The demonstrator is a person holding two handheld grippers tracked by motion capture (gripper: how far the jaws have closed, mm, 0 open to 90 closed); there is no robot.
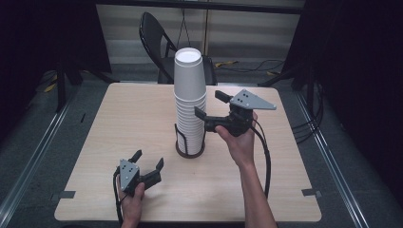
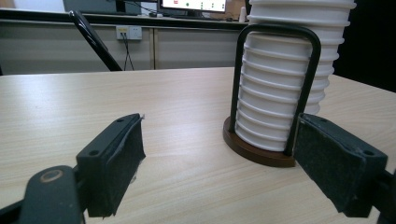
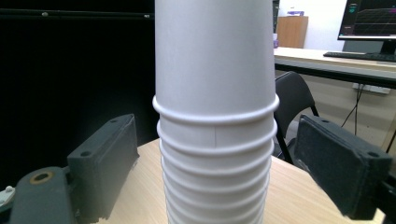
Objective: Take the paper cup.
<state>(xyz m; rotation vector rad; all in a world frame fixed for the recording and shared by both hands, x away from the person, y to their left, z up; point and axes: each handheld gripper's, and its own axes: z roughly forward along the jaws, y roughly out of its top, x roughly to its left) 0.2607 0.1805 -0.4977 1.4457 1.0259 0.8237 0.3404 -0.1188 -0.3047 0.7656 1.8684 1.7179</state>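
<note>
Black folding chair (image 1: 157, 45) beyond the light wooden table (image 1: 119, 123), monitor (image 3: 371, 21) on a desk

A lab recording bay, not a home.

You work at a pale wood-grain square table (image 1: 142, 123) ringed by black curtains (image 1: 43, 38); a black folding chair (image 1: 154, 38) stands top centre, cables (image 1: 247, 64) trail on the grey floor, and lit computer monitors (image 3: 371, 21) sit upper right.
</note>
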